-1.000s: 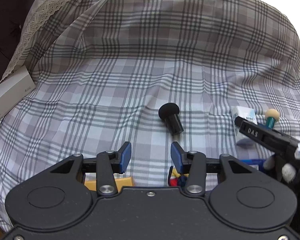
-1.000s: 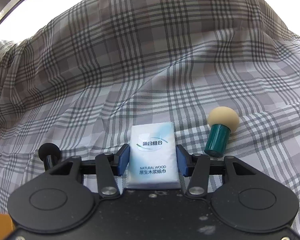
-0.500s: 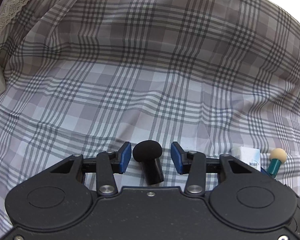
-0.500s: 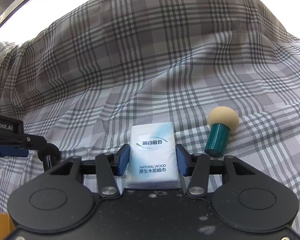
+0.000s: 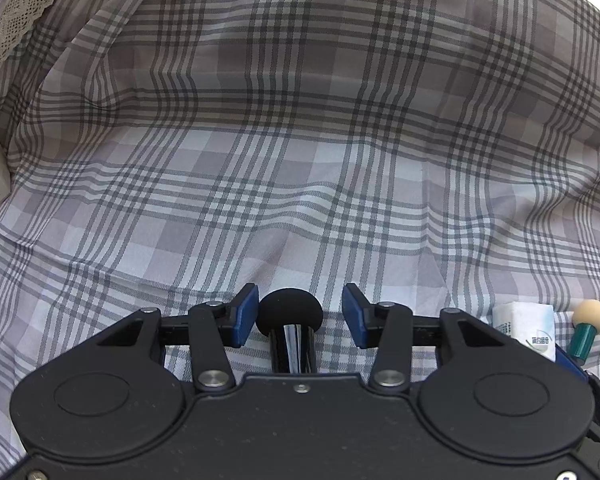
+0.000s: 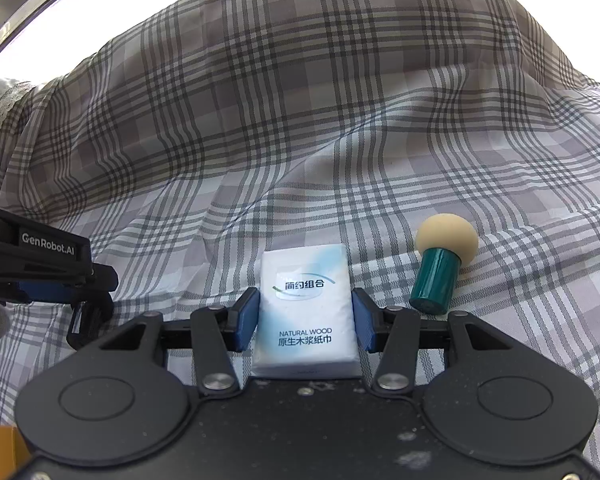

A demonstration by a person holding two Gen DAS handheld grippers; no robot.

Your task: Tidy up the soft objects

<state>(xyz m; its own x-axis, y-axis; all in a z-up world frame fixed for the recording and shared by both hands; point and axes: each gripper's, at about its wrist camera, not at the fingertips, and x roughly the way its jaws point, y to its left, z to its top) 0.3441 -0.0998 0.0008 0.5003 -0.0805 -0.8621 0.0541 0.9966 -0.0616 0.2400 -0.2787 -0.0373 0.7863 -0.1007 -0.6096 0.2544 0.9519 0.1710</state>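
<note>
Both tongs spread: left tongs [image 5: 299,315] straddling black sponge applicator [image 5: 290,322], right tongs [image 6: 305,319] flanking tissue pack [image 6: 305,308] (pads apparently touching) on plaid bed cover [image 6: 300,120].

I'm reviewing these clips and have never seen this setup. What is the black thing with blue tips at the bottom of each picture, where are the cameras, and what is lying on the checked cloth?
There is no robot arm: a person holds one handheld gripper in each hand, and each carries a wide-angle camera looking forward along its two blue-padded fingers. One picture comes from the left gripper, the other from the right gripper.

On the plaid cloth lie soft items. A black sponge applicator sits between the left fingers, with a visible gap on its right side, so it is not gripped yet. A white tissue pack sits between the right fingers, which look open too. Beside it lies a beige sponge with a green handle.
</note>
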